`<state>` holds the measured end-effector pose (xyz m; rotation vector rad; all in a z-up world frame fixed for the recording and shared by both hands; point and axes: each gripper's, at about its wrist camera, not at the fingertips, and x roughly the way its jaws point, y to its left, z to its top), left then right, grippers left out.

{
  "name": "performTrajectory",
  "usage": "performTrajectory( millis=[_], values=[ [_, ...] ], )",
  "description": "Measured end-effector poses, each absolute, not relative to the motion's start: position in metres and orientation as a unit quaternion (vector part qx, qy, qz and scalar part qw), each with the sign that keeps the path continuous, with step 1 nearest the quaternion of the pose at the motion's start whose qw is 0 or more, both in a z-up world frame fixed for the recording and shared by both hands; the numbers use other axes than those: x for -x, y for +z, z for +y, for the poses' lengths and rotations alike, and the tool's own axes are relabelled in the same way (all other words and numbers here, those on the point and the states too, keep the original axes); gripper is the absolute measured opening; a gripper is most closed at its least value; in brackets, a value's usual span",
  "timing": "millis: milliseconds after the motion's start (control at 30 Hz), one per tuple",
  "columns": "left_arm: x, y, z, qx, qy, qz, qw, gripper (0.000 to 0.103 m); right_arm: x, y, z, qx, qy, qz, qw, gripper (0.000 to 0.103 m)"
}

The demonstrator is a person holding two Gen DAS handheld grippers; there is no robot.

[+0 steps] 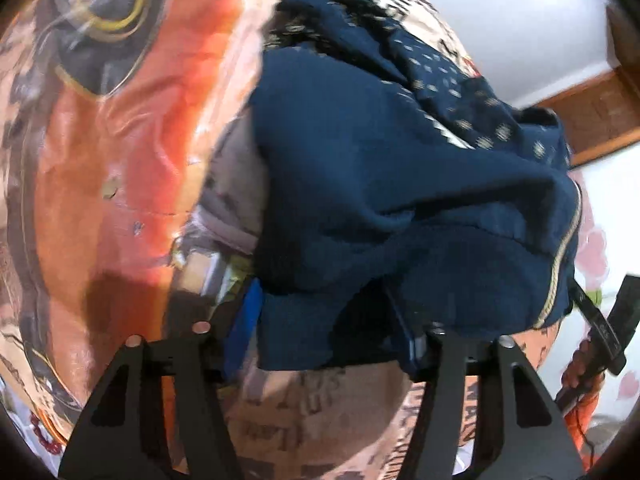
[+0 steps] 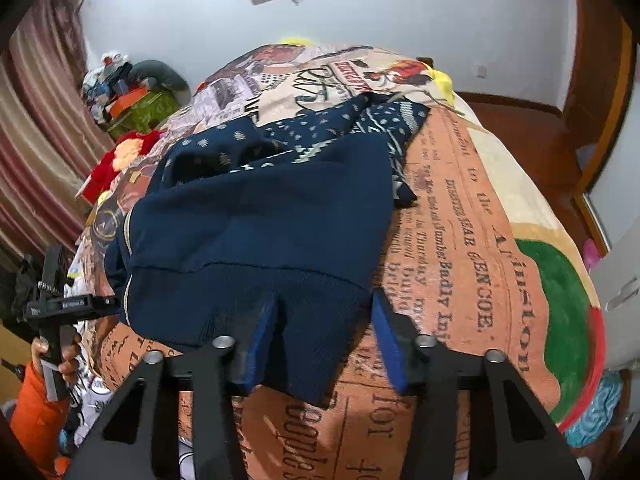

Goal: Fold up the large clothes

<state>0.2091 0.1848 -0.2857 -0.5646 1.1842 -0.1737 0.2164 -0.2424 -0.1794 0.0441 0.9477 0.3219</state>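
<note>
Both cams are wrist fisheyes, each looking fwd along its own fingers and angled steeply down at the bed (image 2: 472, 208). Left cam sits very close over the navy garment (image 1: 360, 184), which fills mid-frame, w/ the printed bedspread (image 1: 120, 128) to its left and white wall top right. Right cam looks from the garment's (image 2: 260, 216) hem edge across the bed to the far wall and curtain (image 2: 36, 128), slightly wider view. Shared: garment, bedspread, and each cam catches the other gripper at frame edge — right gripper (image 1: 608, 320) in left view, left gripper (image 2: 60, 304) in right view.
</note>
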Motion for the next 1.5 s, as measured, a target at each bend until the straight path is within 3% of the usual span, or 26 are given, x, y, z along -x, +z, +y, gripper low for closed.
performTrajectory(
  millis=[233, 367, 667, 733, 800, 867, 900, 1000, 1167, 1333, 1400, 1467, 1500],
  values=[
    [-0.208, -0.255, 0.161, 0.181, -0.098, 0.534, 0.82, 0.007, -0.216, -0.179, -0.232, -0.011, 0.172, 0.44, 0.882, 0.014],
    [-0.206, -0.209, 0.157, 0.173, -0.125, 0.477, 0.852, 0.0, -0.217, -0.168, -0.233, -0.016, 0.186, 0.427, 0.885, 0.01],
    [-0.21, -0.093, 0.149, 0.114, -0.126, 0.343, 0.924, 0.0, -0.232, -0.116, -0.243, -0.045, 0.213, 0.366, 0.905, 0.006],
    [-0.215, -0.096, 0.154, 0.11, -0.102, 0.355, 0.922, 0.003, -0.238, -0.108, -0.244, -0.047, 0.215, 0.359, 0.907, 0.006],
    [-0.222, -0.114, 0.16, 0.113, -0.083, 0.391, 0.91, 0.014, -0.24, -0.106, -0.243, -0.034, 0.213, 0.352, 0.911, 0.006],
    [-0.221, -0.143, 0.169, 0.126, -0.064, 0.439, 0.887, 0.037, -0.239, -0.109, -0.243, -0.033, 0.214, 0.354, 0.91, 0.006],
    [-0.223, -0.155, 0.171, 0.135, -0.058, 0.458, 0.877, 0.041, -0.239, -0.112, -0.243, -0.034, 0.214, 0.359, 0.908, 0.006],
    [-0.215, -0.194, 0.177, 0.168, -0.046, 0.513, 0.841, 0.044, -0.239, -0.122, -0.247, -0.041, 0.209, 0.372, 0.904, 0.006],
    [-0.197, -0.233, 0.177, 0.236, -0.041, 0.554, 0.797, 0.062, -0.236, -0.132, -0.252, -0.048, 0.203, 0.384, 0.9, 0.006],
    [-0.192, -0.258, 0.159, 0.261, -0.07, 0.571, 0.775, 0.062, -0.231, -0.138, -0.253, -0.057, 0.208, 0.387, 0.897, 0.006],
    [-0.195, -0.256, 0.152, 0.252, -0.07, 0.569, 0.78, 0.051, -0.228, -0.136, -0.252, -0.055, 0.212, 0.383, 0.898, 0.006],
    [-0.203, -0.252, 0.148, 0.227, -0.058, 0.57, 0.788, 0.018, -0.228, -0.132, -0.251, -0.054, 0.216, 0.378, 0.899, 0.006],
    [-0.206, -0.247, 0.147, 0.216, -0.054, 0.566, 0.794, 0.01, -0.228, -0.129, -0.251, -0.056, 0.219, 0.375, 0.899, 0.006]
  ],
)
